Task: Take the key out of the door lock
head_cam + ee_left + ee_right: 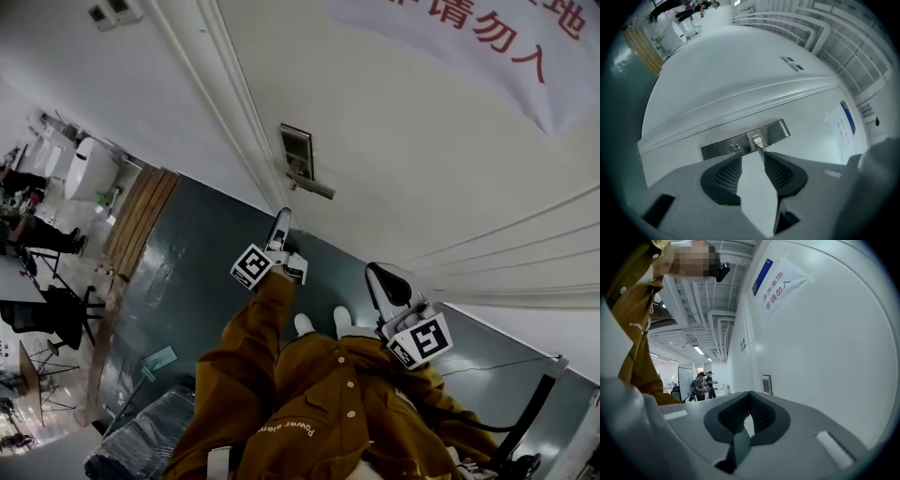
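A metal lock plate (297,150) (745,140) sits on the white door (394,141), with a lever handle (310,185) (757,140) at its middle. A small round metal piece (734,148) shows on the plate left of the handle; I cannot tell whether it is the key's head or the bare keyhole. My left gripper (281,219) (752,157) points at the plate just short of it, jaws open, nothing between the pads. My right gripper (375,274) (750,394) hangs lower and to the right, away from the lock, tips together and holding nothing.
A white banner with red characters (487,37) (777,284) hangs on the door. The floor (187,281) below is dark green, with a wooden strip (141,211) at the left. A black stand (536,408) rises at the right. People (701,385) stand far down the room.
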